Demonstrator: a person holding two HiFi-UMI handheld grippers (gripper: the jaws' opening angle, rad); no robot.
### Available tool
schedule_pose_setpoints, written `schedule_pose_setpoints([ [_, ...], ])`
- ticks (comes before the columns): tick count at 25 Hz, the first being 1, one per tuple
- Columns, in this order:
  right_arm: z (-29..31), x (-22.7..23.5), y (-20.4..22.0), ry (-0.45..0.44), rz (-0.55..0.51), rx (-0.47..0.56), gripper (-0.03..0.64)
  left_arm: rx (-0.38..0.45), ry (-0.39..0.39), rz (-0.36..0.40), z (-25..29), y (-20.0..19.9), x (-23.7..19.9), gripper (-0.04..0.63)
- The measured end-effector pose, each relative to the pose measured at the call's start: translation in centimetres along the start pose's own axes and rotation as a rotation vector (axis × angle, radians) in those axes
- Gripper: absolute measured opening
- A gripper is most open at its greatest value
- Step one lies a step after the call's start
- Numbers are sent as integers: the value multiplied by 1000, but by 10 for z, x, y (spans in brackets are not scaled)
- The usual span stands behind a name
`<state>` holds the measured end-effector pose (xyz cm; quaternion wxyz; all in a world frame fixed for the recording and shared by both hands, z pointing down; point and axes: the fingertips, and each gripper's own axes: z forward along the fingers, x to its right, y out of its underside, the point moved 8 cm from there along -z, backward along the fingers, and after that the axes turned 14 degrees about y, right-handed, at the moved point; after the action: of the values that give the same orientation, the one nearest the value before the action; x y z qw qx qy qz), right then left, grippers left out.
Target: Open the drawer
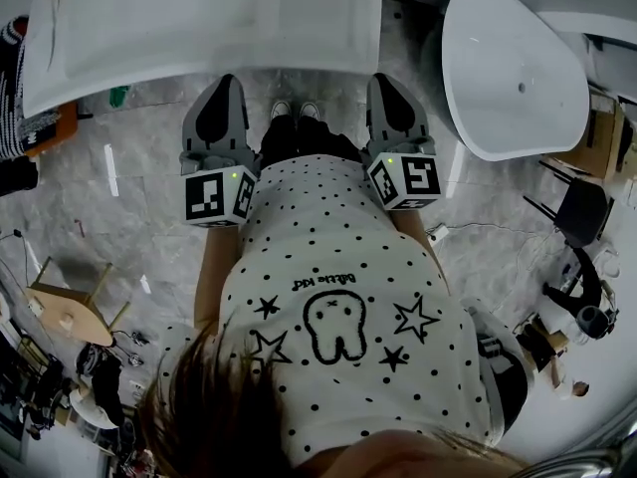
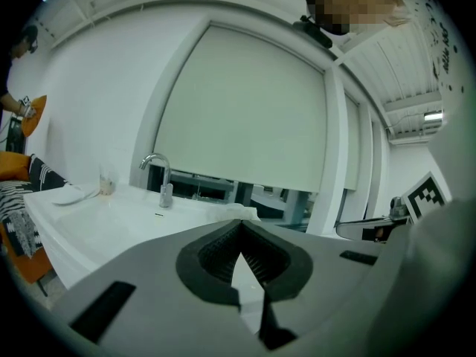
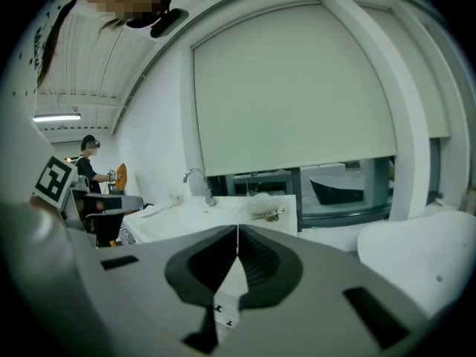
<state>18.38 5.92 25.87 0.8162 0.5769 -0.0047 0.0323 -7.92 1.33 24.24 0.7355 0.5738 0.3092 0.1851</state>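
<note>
The left gripper (image 1: 223, 86) and right gripper (image 1: 384, 83) both sit at the front edge of the white washbasin (image 1: 199, 38), jaws pressed together, empty. Grey marble floor (image 1: 129, 197) lies beneath it, with 1 bathtub (image 1: 508, 68) to its right. The drawer cannot be made out.

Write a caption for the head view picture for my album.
A person faces a white sink with the left tongs and right tongs shut and empty.

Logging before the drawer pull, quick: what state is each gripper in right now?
Left gripper: closed, holding nothing.
Right gripper: closed, holding nothing.
</note>
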Motion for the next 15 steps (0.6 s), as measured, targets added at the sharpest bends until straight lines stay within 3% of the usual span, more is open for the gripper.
schedule_pose_setpoints([
  [15, 0, 3, -4, 6, -2, 19, 15, -4, -1, -9, -3, 4, 1, 5],
])
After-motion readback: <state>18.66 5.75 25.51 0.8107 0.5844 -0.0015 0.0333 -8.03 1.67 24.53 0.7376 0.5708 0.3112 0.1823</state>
